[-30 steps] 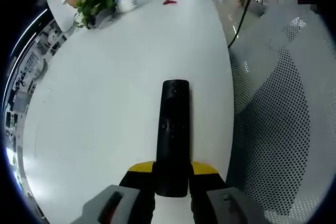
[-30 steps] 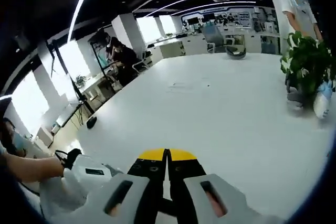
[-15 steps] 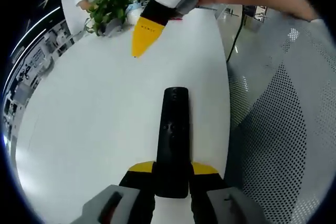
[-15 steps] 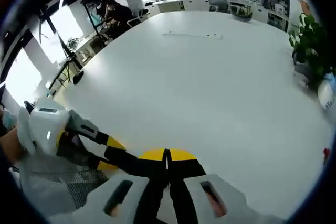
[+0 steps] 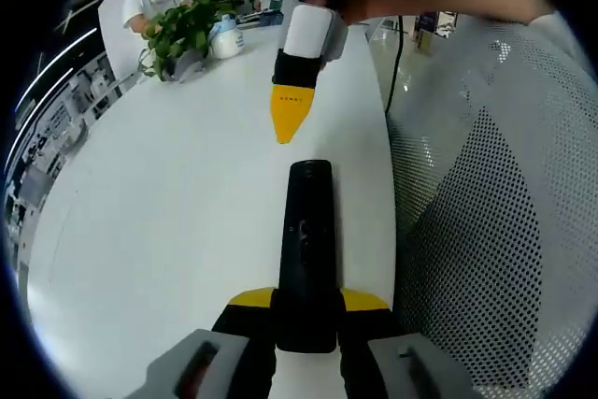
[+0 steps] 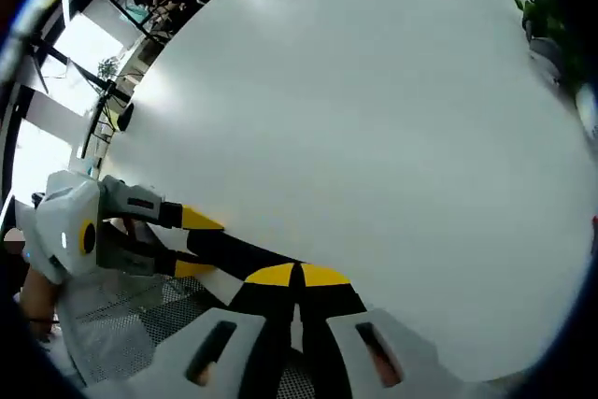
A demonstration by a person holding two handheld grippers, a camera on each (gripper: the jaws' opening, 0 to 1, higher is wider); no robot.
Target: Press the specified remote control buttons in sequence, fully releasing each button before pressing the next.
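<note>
The remote (image 5: pixel 306 249) is black. The left gripper (image 5: pixel 306 310) has yellow tips on black jaws, with grey housing behind. The right gripper (image 6: pixel 297 277) has the same yellow tips and black jaws, with a white body above. The table (image 5: pixel 168 184) is plain white. The chair (image 5: pixel 486 231) has grey mesh dotted with small dark holes. The plant (image 5: pixel 182 30) has green leaves.
</note>
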